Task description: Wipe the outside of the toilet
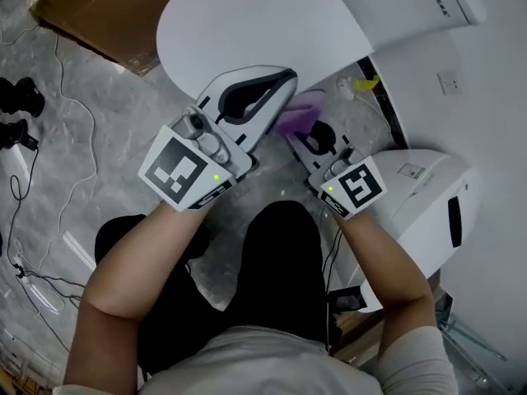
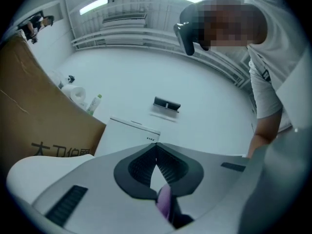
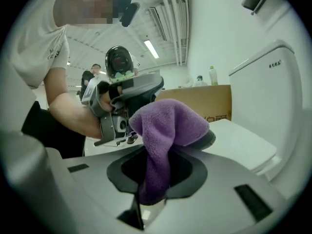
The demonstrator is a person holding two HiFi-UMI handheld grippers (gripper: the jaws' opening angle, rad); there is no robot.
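The white toilet's closed lid (image 1: 255, 31) fills the top of the head view, and the tank (image 1: 428, 6) stands against the wall at upper right. My left gripper (image 1: 284, 79) hovers over the lid's near edge, tips together, holding nothing. To its right, my right gripper (image 1: 306, 130) is shut on a bunched purple cloth (image 1: 300, 113) just off the lid's near right edge. In the right gripper view the cloth (image 3: 168, 126) bulges out between the jaws, with the lid (image 3: 243, 145) and tank (image 3: 273, 91) behind. A purple sliver (image 2: 165, 201) shows low in the left gripper view.
A cardboard box (image 1: 99, 15) lies left of the toilet on the marble floor (image 1: 82, 113), where cables (image 1: 49, 138) trail. A white bin-like unit (image 1: 428, 212) stands at the right by the wall. A wall socket (image 1: 450, 82) and a yellow item (image 1: 366, 83) sit near the tank.
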